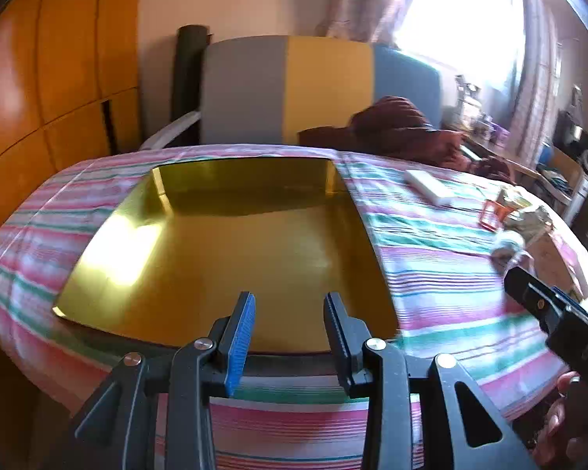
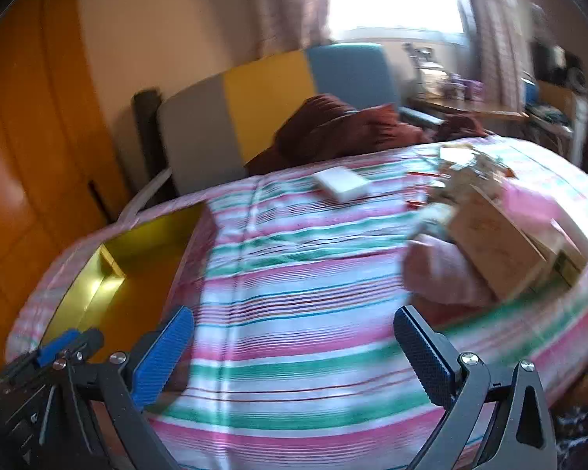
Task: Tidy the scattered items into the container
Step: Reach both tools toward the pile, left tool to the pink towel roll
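Left wrist view showed the left tool (image 1: 290, 305) parted, empty, over the gold tray (image 1: 215, 235); the right tool (image 2: 294, 337) gaped wide above the striped bedspread (image 2: 294, 274).

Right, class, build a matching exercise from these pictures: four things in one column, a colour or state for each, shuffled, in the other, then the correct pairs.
Things:
1. container
2. flat box
3. right tool
4. crumpled cloth

Descriptions:
A. dark red
B. white
C. golden, nothing inside
D. jaws wide open, holding nothing

Pairs: 1-C, 2-B, 3-D, 4-A
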`<state>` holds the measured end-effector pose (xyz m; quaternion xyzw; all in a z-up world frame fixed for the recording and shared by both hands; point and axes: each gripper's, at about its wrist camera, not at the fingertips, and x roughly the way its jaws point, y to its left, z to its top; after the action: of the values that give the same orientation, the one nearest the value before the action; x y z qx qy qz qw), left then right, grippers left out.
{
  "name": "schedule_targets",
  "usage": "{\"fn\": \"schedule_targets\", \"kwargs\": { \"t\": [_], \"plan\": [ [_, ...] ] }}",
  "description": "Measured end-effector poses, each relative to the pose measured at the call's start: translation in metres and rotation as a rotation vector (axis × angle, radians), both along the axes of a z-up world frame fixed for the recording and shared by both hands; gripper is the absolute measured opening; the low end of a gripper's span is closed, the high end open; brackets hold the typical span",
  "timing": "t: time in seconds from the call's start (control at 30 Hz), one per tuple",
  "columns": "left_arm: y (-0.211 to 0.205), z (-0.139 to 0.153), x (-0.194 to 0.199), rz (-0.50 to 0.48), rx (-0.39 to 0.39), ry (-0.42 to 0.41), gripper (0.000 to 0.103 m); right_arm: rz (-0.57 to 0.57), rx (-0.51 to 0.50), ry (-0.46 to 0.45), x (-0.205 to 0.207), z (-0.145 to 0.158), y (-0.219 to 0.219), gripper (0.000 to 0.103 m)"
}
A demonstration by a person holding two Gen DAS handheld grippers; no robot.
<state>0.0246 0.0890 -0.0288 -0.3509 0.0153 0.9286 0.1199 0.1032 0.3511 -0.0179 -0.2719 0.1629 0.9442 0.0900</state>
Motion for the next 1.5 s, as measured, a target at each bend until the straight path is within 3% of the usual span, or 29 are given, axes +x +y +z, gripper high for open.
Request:
{"fn": "schedule_targets", "kwargs": {
  "t": [0.13,0.3,0.5,0.7,0.87,1.07,1.27,1.5],
  "plan": [
    [0.027,0.001,0.005,-0.071,-0.010,0.010,0.036,-0.126,0.006,0.041,0.022,-0.007,0.035,0.094],
    [0.059,0.003,0.012,-0.162,0.008,0.017,0.036,-0.250,-0.004,0.023,0.042,-0.022,0.081,0.087],
    [0.100,0.007,0.015,-0.264,0.024,0.018,0.036,-0.276,0.004,0.023,0.048,-0.027,0.113,0.072],
    [0.141,0.015,0.003,-0.378,0.101,0.000,0.036,-0.244,0.055,-0.016,0.035,-0.033,0.122,0.071],
    [0.189,0.021,-0.006,-0.586,0.146,-0.009,0.040,-0.212,0.077,-0.055,0.021,-0.044,0.127,0.071],
    [0.228,0.014,-0.025,-0.650,0.178,-0.102,0.052,-0.221,0.091,-0.076,0.012,-0.050,0.132,0.072],
    [0.251,-0.011,-0.044,-0.700,0.201,-0.254,0.053,-0.227,0.081,-0.080,0.013,-0.055,0.139,0.072],
    [0.264,-0.032,-0.054,-0.728,0.219,-0.342,0.051,-0.209,0.101,-0.077,0.015,-0.059,0.140,0.072]
  ]
}}
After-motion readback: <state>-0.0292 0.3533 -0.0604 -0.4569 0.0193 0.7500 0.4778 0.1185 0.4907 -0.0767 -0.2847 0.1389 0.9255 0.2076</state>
